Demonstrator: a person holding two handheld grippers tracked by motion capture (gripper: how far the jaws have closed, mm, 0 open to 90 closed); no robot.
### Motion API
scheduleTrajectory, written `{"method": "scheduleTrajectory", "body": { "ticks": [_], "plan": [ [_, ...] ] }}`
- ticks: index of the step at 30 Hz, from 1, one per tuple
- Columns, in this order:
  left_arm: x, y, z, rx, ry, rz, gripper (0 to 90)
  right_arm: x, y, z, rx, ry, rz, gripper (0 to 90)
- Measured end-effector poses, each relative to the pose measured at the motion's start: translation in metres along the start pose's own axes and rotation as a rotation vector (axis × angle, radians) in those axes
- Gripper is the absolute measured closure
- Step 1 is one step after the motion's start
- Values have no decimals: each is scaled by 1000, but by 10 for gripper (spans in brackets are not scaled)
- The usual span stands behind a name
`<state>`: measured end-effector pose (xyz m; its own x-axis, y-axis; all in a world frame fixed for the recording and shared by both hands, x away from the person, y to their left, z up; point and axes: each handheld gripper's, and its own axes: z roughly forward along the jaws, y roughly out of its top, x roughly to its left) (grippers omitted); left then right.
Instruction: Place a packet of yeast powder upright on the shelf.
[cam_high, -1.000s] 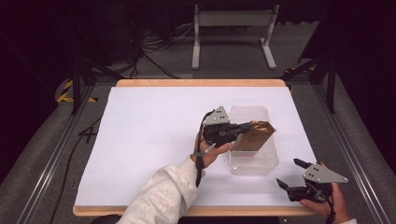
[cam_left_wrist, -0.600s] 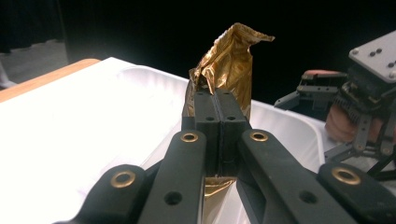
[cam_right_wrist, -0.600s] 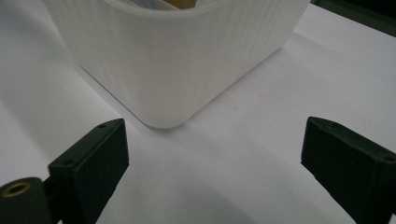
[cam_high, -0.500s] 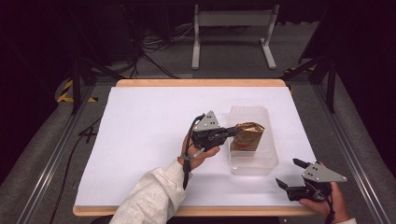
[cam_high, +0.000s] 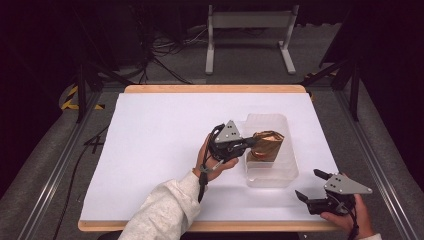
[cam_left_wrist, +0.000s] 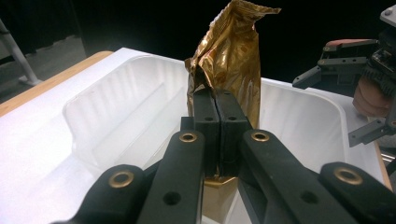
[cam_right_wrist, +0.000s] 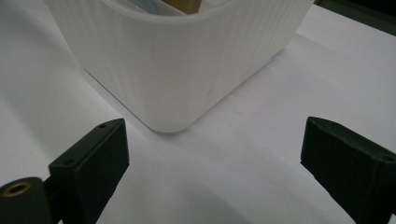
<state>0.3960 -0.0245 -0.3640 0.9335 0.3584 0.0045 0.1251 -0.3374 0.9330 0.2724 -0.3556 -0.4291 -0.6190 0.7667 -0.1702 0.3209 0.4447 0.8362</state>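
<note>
Left hand-held gripper (cam_high: 251, 143) clamped tight on the crumpled gold foil packet (cam_high: 266, 145), pads pinching a fold low on its near face, seen close up in the left gripper view as two black jaws pressed together against the foil (cam_left_wrist: 231, 70). Packet standing roughly upright inside the translucent plastic tub (cam_high: 287, 165), its lower end down within the walls and its crinkled top rising above the rim. Tub sitting on the white worktop (cam_high: 160, 145), right of centre, open side up. Left hand (cam_high: 212, 159) wrapped around the gripper body just beside the tub's left wall, pale sleeve (cam_high: 165, 212) entering from the bottom edge. Right hand-held gripper (cam_high: 311, 186) spread wide with nothing between its jaws, resting low near the front right corner of the worktop, close to the tub's near corner but apart from it. From the right gripper view, rounded tub corner (cam_right_wrist: 173, 74) ahead on the white surface, both black pads well clear on either side. Right hand (cam_high: 350, 217) gripping from below at the worktop's edge
</note>
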Motion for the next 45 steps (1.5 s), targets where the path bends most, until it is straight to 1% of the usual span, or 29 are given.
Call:
{"method": "scheduleTrajectory", "body": {
  "ticks": [1, 4, 5, 6, 8, 9, 11, 14, 17, 19, 22, 24, 26, 28, 29, 32, 33, 34, 36, 37, 39, 41, 42, 45],
  "plan": [
    [0, 1, 0, 7, 4, 10, 889, 1, 1, -1, -5, 3, 0, 84],
    [0, 4, 0, 27, 12, 19, 882, 1, 1, -1, 1, -3, 4, 84],
    [0, 5, 0, 33, 17, 30, 883, 1, 1, 0, 12, -9, 7, 84],
    [0, 6, 0, 37, 19, 39, 882, 2, 1, 0, 13, -6, 4, 84],
    [-1, 8, 1, 43, 19, 42, 876, 3, 2, 1, 12, -3, -2, 84],
    [-1, 10, 1, 52, 27, 54, 871, 3, 2, 1, 14, -4, -3, 84],
    [-2, 10, 1, 60, 26, 57, 861, 2, 1, 1, 13, -3, 0, 85],
    [-3, 12, 3, 84, 33, 84, 856, 2, 1, 1, 17, -5, 0, 85],
    [-3, 13, 3, 89, 33, 99, 847, 2, 1, 1, 13, 0, -7, 85],
    [-3, 14, 2, 101, 38, 107, 833, 2, 1, 2, 19, -1, -8, 84],
    [-3, 16, 0, 104, 43, 119, 822, 2, 0, 3, 26, 1, -9, 84],
    [-4, 19, 0, 114, 55, 150, 812, 2, -1, 3, 26, 0, -11, 84],
    [-5, 20, -1, 116, 60, 158, 810, 2, -1, 3, 26, -1, -13, 84],
    [-6, 22, -1, 123, 56, 167, 814, 3, -1, 2, 24, 1, -15, 85],
    [-8, 22, -1, 124, 68, 173, 813, 3, 0, 2, 24, -1, -17, 84],
    [-8, 22, -3, 120, 68, 168, 799, 4, 0, 2, 24, -4, -21, 84],
    [-8, 22, -4, 121, 72, 173, 799, 4, 0, 2, 25, -2, -21, 84],
    [-8, 22, -5, 118, 75, 167, 794, 4, 0, 2, 24, 0, -24, 84],
    [-7, 22, -7, 114, 86, 167, 752, 4, 1, 2, 24, 1, -22, 84],
    [-7, 22, -8, 109, 82, 161, 745, 4, 1, 2, 24, 0, -22, 84],
    [-7, 22, -9, 107, 89, 164, 720, 5, 1, 2, 23, -1, -24, 83],
    [-7, 22, -12, 94, 95, 166, 707, 5, 1, 2, 25, 1, -23, 83],
    [-7, 24, -14, 78, 110, 167, 692, 5, 1, 2, 24, 0, -24, 83],
    [-7, 24, -16, 80, 120, 172, 664, 5, 1, 2, 23, -2, -25, 83]
  ]
}}
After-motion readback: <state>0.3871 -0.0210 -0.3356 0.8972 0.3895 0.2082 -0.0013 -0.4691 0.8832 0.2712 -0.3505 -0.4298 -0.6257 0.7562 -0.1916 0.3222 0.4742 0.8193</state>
